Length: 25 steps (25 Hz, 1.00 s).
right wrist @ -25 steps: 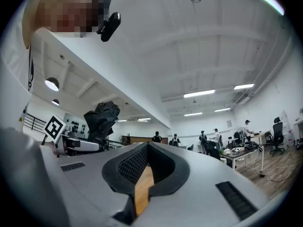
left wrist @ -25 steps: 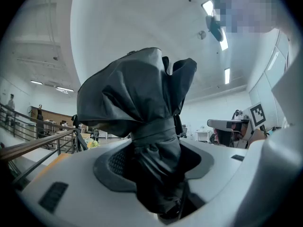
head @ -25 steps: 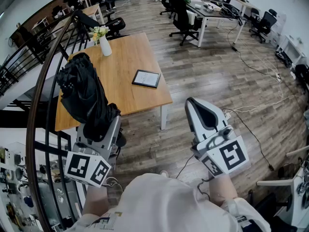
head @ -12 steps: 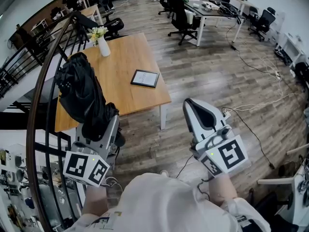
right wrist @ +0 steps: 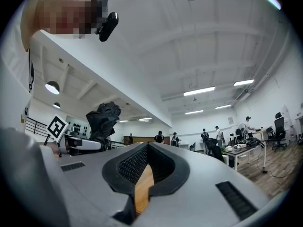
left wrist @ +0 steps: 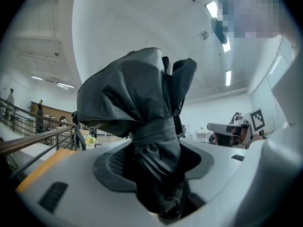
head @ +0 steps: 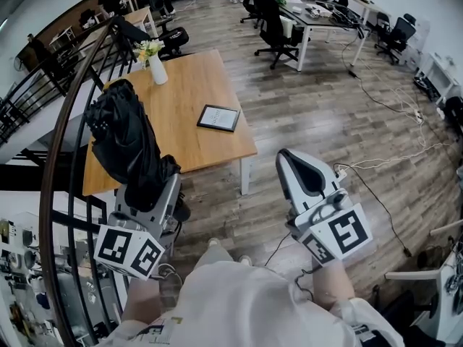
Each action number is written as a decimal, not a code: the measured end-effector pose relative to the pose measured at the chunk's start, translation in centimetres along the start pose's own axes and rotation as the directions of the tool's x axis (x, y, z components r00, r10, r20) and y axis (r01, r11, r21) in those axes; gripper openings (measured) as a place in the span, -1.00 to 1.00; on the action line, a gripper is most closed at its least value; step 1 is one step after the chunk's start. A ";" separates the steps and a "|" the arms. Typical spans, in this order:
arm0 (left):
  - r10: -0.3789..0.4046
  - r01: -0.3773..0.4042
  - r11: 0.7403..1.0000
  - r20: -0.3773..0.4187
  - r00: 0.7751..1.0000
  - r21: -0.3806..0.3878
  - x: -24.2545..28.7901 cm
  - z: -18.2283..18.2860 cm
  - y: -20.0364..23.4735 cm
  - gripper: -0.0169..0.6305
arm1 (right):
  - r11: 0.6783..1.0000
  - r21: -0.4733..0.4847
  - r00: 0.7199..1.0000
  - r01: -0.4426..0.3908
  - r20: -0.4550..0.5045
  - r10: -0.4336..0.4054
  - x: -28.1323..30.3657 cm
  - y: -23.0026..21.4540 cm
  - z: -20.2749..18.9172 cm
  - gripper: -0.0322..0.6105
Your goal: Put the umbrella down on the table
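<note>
A folded black umbrella point(head: 123, 139) stands upright in my left gripper point(head: 148, 186), which is shut on its lower end. In the left gripper view the strapped umbrella point(left wrist: 142, 108) fills the space between the jaws of the left gripper point(left wrist: 156, 174). It hangs in the air in front of the wooden table point(head: 188, 92), near the table's front left corner. My right gripper point(head: 300, 168) is shut and holds nothing, out over the floor to the right of the table. From the right gripper point(right wrist: 144, 169) I see the umbrella point(right wrist: 104, 117) off to the left.
On the table lie a dark tablet point(head: 218, 117) and, at the far edge, a white vase with flowers point(head: 156, 67). A curved black stair railing point(head: 61, 143) runs close by on the left. Office desks and chairs point(head: 289, 20) stand beyond, and cables point(head: 391, 157) lie on the floor at right.
Both grippers have kept their places and the umbrella is still held. One of the person's feet has come forward at the bottom of the head view.
</note>
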State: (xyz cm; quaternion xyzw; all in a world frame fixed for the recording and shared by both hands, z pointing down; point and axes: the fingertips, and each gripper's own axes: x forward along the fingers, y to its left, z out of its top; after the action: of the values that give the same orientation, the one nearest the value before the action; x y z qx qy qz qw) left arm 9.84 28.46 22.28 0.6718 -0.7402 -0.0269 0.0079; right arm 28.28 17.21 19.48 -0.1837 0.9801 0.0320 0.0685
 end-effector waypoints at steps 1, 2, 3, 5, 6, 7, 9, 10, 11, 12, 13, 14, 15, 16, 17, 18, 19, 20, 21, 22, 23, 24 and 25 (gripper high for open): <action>0.000 0.000 1.000 0.000 1.000 -0.003 0.1 -0.1 0.0 -0.15 | 1.000 0.001 1.000 -0.002 0.001 0.002 0.1 -0.1 -0.1 -0.81; 0.001 -0.001 1.000 -0.001 1.000 -0.002 0.1 -0.1 -0.1 -0.15 | 1.000 0.001 1.000 -0.003 0.001 0.003 0.2 -0.2 -0.2 -0.81; 0.002 -0.002 1.000 -0.001 1.000 0.000 0.3 -0.2 0.0 -0.15 | 1.000 0.002 1.000 -0.005 0.000 0.005 0.4 -0.3 -0.3 -0.81; 0.003 -0.003 1.000 -0.004 1.000 0.005 0.7 -0.5 0.4 -0.15 | 1.000 0.005 1.000 -0.008 -0.004 0.008 1.0 -0.5 -0.7 -0.81; 0.002 -0.002 1.000 -0.006 1.000 0.006 1.1 -0.7 0.8 -0.15 | 1.000 0.005 1.000 -0.008 -0.008 0.008 1.5 -0.7 -1.1 -0.81; 0.000 0.000 1.000 -0.009 1.000 0.004 1.5 -1.0 1.2 -0.15 | 1.000 0.006 1.000 -0.006 -0.012 0.006 2.0 -0.9 -1.5 -0.81; -0.006 0.006 1.000 -0.013 1.000 -0.004 2.6 -1.6 2.1 -0.15 | 1.000 0.010 1.000 -0.001 -0.020 0.001 3.3 -1.3 -2.4 -0.81; -0.010 0.010 1.000 -0.015 1.000 -0.008 3.2 -1.8 2.5 -0.15 | 1.000 0.013 1.000 0.002 -0.022 -0.002 4.1 -1.6 -2.8 -0.81; -0.013 0.013 1.000 -0.016 1.000 -0.012 3.9 -2.0 3.0 -0.15 | 1.000 0.014 1.000 0.003 -0.025 -0.003 4.9 -1.9 -3.1 -0.81; -0.016 0.016 1.000 -0.016 1.000 -0.014 4.6 -2.1 3.5 -0.15 | 1.000 0.016 1.000 0.004 -0.028 -0.003 5.7 -2.3 -3.3 -0.81; -0.019 0.018 1.000 -0.018 1.000 -0.016 5.4 -2.2 4.1 -0.15 | 1.000 0.017 0.999 0.003 -0.032 -0.003 6.5 -2.6 -3.6 -0.81; -0.020 0.019 1.000 -0.019 1.000 -0.016 6.2 -2.3 4.7 -0.15 | 1.000 0.017 0.999 0.003 -0.037 -0.002 7.4 -3.1 -3.9 -0.81; -0.020 0.019 1.000 -0.022 1.000 -0.017 7.1 -2.4 5.3 -0.15 | 1.000 0.017 0.999 0.003 -0.043 -0.002 8.4 -3.5 -4.2 -0.81; -0.019 0.018 1.000 -0.026 0.999 -0.017 8.1 -2.5 6.0 -0.15 | 1.000 0.018 0.999 0.003 -0.050 -0.003 9.4 -4.2 -4.6 -0.81; -0.018 0.018 1.000 -0.031 0.999 -0.018 9.3 -2.6 6.7 -0.15 | 1.000 0.019 0.998 0.005 -0.057 -0.004 10.6 -4.9 -4.9 -0.81; -0.018 0.018 1.000 -0.038 0.999 -0.020 10.6 -2.7 7.5 -0.15 | 1.000 0.021 0.998 0.007 -0.063 -0.006 11.8 -5.7 -5.1 -0.81; -0.020 0.019 1.000 -0.046 0.999 -0.023 12.0 -2.7 8.3 -0.15 | 1.000 0.024 0.998 0.010 -0.069 -0.008 13.2 -6.6 -5.4 -0.81; -0.023 0.022 0.999 -0.055 0.998 -0.024 13.3 -2.7 9.2 -0.15 | 1.000 0.027 0.997 0.014 -0.075 -0.012 14.6 -7.4 -5.6 -0.81; -0.027 0.025 0.999 -0.064 0.998 -0.024 14.4 -2.8 10.2 -0.15 | 0.999 0.031 0.997 0.019 -0.080 -0.016 16.0 -8.0 -5.9 -0.81; -0.031 0.029 0.999 -0.071 0.997 -0.022 15.3 -3.0 11.1 -0.15 | 0.999 0.034 0.996 0.024 -0.084 -0.021 17.2 -8.3 -6.4 -0.81; -0.033 0.032 0.999 -0.077 0.997 -0.020 16.0 -3.4 12.0 -0.15 | 0.999 0.038 0.996 0.027 -0.089 -0.023 18.2 -8.5 -6.9 -0.81; -0.035 0.033 0.999 -0.082 0.996 -0.017 16.5 -3.7 12.9 -0.15 | 0.999 0.042 0.995 0.028 -0.096 -0.024 19.1 -8.5 -7.5 -0.81; -0.036 0.035 0.999 -0.088 0.995 -0.015 16.9 -4.1 13.6 -0.15 | 0.999 0.045 0.994 0.027 -0.103 -0.023 19.9 -8.5 -8.2 -0.81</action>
State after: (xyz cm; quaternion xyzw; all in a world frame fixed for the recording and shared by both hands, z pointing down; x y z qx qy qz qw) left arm -5.17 12.81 26.69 0.6851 -0.7270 -0.0023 0.0447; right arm 12.00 1.47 24.32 -0.1958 0.9804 -0.0010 0.0230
